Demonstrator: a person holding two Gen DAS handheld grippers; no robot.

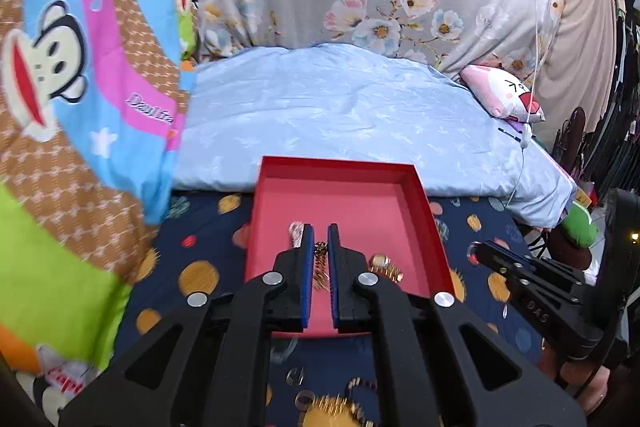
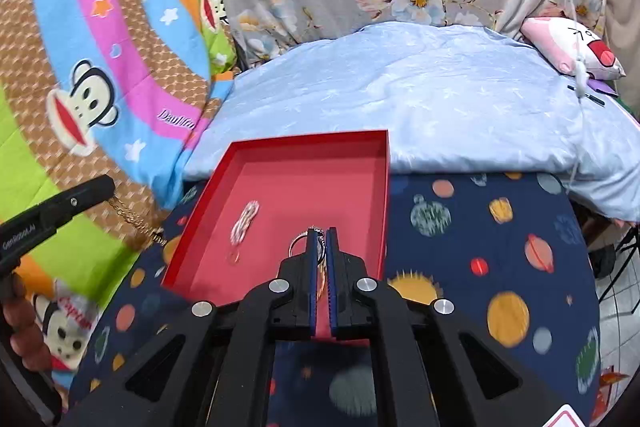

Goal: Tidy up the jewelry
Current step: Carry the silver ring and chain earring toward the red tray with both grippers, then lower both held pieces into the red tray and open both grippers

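Note:
A red tray (image 1: pixel 416 195) lies on the planet-print cloth; it also shows in the right wrist view (image 2: pixel 384 187). My left gripper (image 1: pixel 321 233) is shut on a gold chain (image 1: pixel 320 267) that hangs between its pads above the tray's near part. From the right wrist view the same gripper (image 2: pixel 104 187) shows at the left with the gold chain (image 2: pixel 136 221) dangling. My right gripper (image 2: pixel 321 233) is shut on a silver ring with a chain (image 2: pixel 298 243) over the tray. A pink-white bracelet (image 2: pixel 245 221) lies in the tray.
A gold piece (image 1: pixel 386 265) shows beside my left fingers over the tray. More gold jewelry (image 1: pixel 332 407) and small rings (image 1: pixel 295 377) lie on the cloth near the front. A light blue quilt (image 1: pixel 340 115) is behind the tray, a cartoon blanket (image 1: pixel 60 87) at the left.

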